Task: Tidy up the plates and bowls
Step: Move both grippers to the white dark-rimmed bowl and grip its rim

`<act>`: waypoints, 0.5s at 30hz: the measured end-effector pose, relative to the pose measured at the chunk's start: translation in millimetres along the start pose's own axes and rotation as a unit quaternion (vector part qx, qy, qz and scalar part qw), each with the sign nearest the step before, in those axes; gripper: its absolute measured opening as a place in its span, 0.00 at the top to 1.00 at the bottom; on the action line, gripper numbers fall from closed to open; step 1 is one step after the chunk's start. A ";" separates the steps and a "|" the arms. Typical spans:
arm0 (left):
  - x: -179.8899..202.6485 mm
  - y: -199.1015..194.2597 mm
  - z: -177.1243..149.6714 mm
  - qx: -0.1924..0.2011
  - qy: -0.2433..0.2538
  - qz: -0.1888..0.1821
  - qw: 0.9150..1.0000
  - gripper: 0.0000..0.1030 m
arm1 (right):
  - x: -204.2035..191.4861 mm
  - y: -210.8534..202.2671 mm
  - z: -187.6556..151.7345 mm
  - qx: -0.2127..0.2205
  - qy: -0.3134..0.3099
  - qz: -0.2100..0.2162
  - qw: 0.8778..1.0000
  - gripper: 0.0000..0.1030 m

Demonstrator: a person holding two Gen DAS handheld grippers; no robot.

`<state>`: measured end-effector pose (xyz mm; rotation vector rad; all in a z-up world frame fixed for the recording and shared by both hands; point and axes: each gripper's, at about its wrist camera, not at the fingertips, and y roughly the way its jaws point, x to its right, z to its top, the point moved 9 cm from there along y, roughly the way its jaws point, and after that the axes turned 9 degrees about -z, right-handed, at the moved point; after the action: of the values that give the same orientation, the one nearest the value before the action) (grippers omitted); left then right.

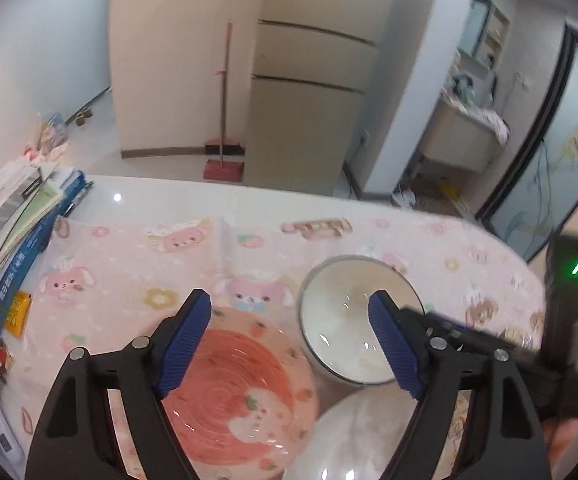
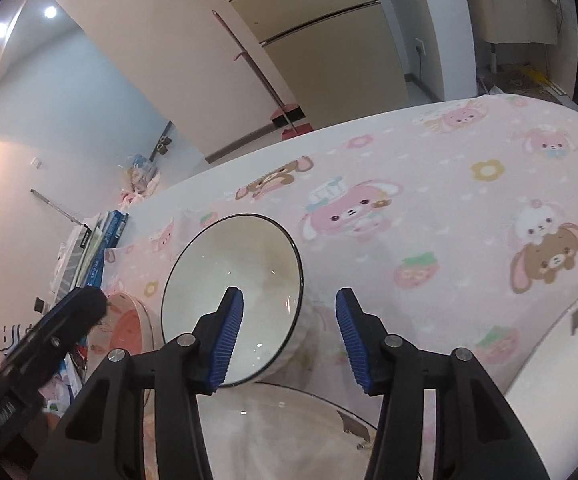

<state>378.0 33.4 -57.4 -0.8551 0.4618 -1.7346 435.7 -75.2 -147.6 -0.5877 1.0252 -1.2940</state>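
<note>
On the worktop [image 2: 469,208], my right claw [image 2: 289,340] hangs half-open astride the white bowl's [image 2: 233,280] rim; left claw [image 1: 289,344] wide, empty. Next, I'd judge: close on it.

Beige fridge [image 1: 309,100] against the wall, red broom [image 1: 225,100] beside it

Far tablecloth [image 2: 469,208] bare; bowl [image 2: 241,276], pink plate [image 1: 241,392] crowd near edge; book stack [image 1: 13,216] seemingly blocks left.

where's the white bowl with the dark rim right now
The white bowl stands on the pink tablecloth, just right of the red plate in the left wrist view, with neither gripper touching it.
</note>
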 end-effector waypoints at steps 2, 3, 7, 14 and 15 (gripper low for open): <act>-1.5 -7.0 3.9 0.013 -0.014 -0.034 0.999 0.25 | 0.3 11.1 -3.6 -0.016 -0.002 -0.001 1.000 0.68; -3.8 -8.9 5.0 0.013 -0.022 -0.041 0.999 0.32 | 1.6 16.1 -5.2 -0.023 0.006 0.004 1.000 0.69; -17.8 -10.5 -1.6 -0.002 -0.040 -0.033 0.999 0.47 | 16.3 26.2 -7.8 -0.036 0.093 0.049 0.994 0.72; -34.9 -3.8 -14.2 -0.005 -0.114 -0.119 0.986 0.68 | 15.8 28.7 -10.1 -0.044 0.114 0.055 0.991 0.82; -33.0 -2.1 -14.1 -0.006 -0.113 -0.123 0.986 0.72 | 20.8 29.6 -11.1 -0.050 0.131 0.053 0.989 0.84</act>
<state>371.0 63.5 -75.7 -1.1424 0.2224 -1.8306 439.8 -86.5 -183.5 -0.4385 1.3271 -1.2514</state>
